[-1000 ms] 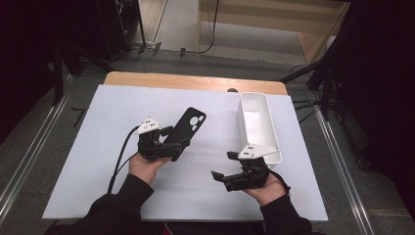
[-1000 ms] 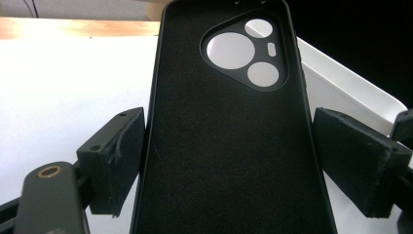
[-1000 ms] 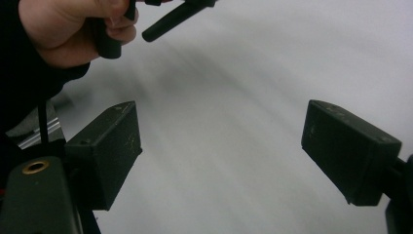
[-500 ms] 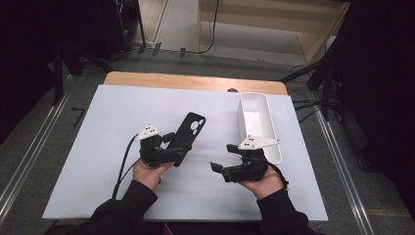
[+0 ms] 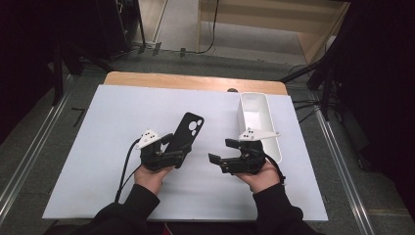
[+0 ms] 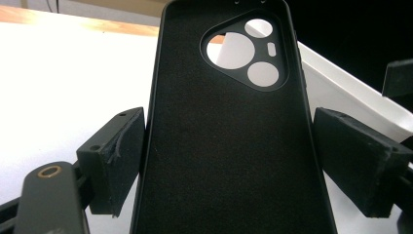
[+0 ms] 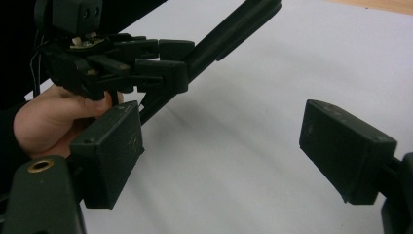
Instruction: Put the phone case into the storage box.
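Above the white surface, the left tool grips a black phone case by its edges; the right tool waits beside it, jaws apart, empty. Next step unclear; white bin empty.

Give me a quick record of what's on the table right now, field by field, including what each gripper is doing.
surface: white table top
left gripper: holds a black phone case between its jaws; the right pad appears to stand slightly off the edge
phone case state: inner side up, camera cut-out at the far end
right gripper: open, empty, pointing toward the left gripper
white tray: at the table's right, looks empty
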`<state>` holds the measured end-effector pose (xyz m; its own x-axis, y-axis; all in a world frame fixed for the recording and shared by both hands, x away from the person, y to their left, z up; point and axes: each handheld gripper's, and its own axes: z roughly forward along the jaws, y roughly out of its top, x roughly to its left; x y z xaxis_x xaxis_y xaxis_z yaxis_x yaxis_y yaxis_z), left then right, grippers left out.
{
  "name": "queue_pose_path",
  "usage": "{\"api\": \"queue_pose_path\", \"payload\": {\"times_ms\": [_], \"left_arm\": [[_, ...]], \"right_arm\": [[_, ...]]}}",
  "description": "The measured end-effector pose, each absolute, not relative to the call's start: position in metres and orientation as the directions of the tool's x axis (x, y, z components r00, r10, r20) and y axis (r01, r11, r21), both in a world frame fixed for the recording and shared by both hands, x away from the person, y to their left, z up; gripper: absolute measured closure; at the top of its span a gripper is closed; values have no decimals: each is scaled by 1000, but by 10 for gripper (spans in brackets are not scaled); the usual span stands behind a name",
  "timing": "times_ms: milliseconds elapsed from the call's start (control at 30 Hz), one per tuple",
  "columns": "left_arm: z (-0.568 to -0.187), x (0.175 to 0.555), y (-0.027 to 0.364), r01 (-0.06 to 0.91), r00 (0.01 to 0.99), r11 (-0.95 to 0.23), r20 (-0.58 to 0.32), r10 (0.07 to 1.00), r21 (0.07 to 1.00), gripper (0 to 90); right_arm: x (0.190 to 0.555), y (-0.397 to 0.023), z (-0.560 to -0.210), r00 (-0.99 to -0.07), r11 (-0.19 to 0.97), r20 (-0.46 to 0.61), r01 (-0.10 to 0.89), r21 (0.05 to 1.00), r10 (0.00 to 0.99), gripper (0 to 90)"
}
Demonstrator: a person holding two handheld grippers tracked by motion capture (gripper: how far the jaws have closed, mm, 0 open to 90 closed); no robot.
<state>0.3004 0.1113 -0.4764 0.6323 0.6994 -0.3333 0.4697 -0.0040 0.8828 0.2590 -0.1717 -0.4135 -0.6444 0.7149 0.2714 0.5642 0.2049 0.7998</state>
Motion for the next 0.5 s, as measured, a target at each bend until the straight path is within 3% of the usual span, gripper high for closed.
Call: {"api": "queue_pose_path", "payload": {"times_ms": [500], "left_arm": [[-478, 290, 104, 404, 643, -33, -258, 722, 914, 142]], "right_arm": [[274, -164, -406, -617, 165, 295, 577, 800, 730, 145]]}}
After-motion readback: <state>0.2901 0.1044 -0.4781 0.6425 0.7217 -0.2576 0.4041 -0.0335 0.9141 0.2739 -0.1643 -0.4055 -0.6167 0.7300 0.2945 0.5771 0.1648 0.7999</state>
